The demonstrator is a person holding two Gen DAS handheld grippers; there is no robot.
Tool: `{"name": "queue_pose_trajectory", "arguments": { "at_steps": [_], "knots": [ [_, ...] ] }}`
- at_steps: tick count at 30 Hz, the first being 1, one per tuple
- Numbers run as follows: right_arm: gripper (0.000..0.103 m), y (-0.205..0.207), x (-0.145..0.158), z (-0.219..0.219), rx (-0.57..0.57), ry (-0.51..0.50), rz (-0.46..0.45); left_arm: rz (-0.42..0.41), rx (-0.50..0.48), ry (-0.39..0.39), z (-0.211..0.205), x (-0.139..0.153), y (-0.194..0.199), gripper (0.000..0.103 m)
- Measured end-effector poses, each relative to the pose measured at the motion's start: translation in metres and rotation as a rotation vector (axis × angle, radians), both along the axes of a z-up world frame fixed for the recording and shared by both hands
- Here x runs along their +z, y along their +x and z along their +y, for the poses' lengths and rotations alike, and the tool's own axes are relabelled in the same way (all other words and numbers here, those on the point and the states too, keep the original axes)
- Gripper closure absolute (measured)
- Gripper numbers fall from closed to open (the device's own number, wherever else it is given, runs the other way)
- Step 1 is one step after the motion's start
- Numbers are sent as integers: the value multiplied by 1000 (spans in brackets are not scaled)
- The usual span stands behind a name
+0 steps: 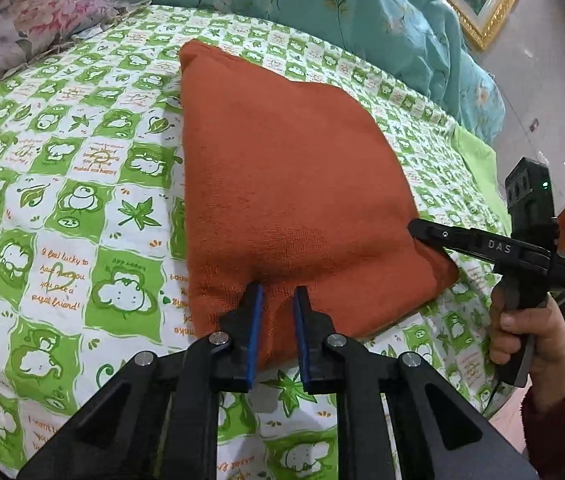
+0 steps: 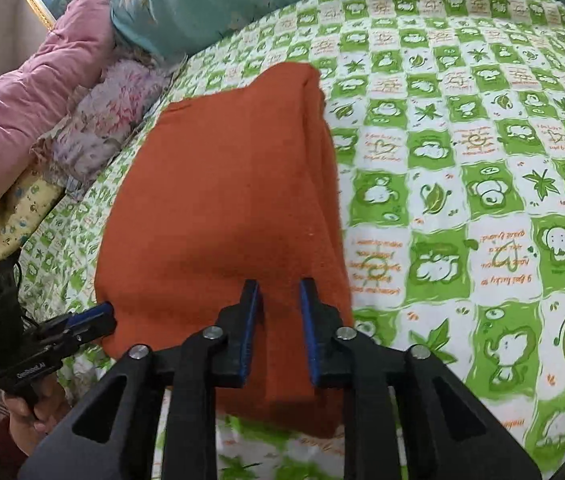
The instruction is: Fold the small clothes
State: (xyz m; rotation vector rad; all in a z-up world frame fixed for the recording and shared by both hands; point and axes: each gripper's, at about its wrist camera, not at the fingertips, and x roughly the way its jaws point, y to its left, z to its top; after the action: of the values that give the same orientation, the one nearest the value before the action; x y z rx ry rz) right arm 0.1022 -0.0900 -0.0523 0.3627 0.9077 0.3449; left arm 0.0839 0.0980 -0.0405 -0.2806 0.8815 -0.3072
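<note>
An orange-red knitted garment (image 1: 286, 168) lies folded into a rough rectangle on the green-and-white checked bedsheet (image 1: 62, 184). My left gripper (image 1: 278, 294) is shut on its near edge, with cloth bunched between the blue pads. My right gripper (image 1: 416, 229) shows at the right, gripping the garment's right corner. In the right wrist view the garment (image 2: 218, 200) fills the middle; my right gripper (image 2: 278, 290) is shut on its near edge, and my left gripper (image 2: 100, 314) pinches the left corner.
A teal floral quilt (image 1: 322, 4) lies along the far side of the bed. A pink floral pillow (image 1: 34, 16) lies at far left. A pink padded jacket (image 2: 22, 92) lies by the pillows. A gold picture frame (image 1: 482, 12) hangs beyond.
</note>
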Motion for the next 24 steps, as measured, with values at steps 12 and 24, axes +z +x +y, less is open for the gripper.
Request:
{"name": "queue_pose_trajectory", "arguments": {
  "at_steps": [12, 24],
  "knots": [
    [84, -39, -5, 1, 3, -46, 0, 10, 32, -8, 3, 1, -17, 84],
    [61, -73, 40, 12, -1, -24, -118, -4, 77, 26, 13, 24, -57, 58]
  ]
}}
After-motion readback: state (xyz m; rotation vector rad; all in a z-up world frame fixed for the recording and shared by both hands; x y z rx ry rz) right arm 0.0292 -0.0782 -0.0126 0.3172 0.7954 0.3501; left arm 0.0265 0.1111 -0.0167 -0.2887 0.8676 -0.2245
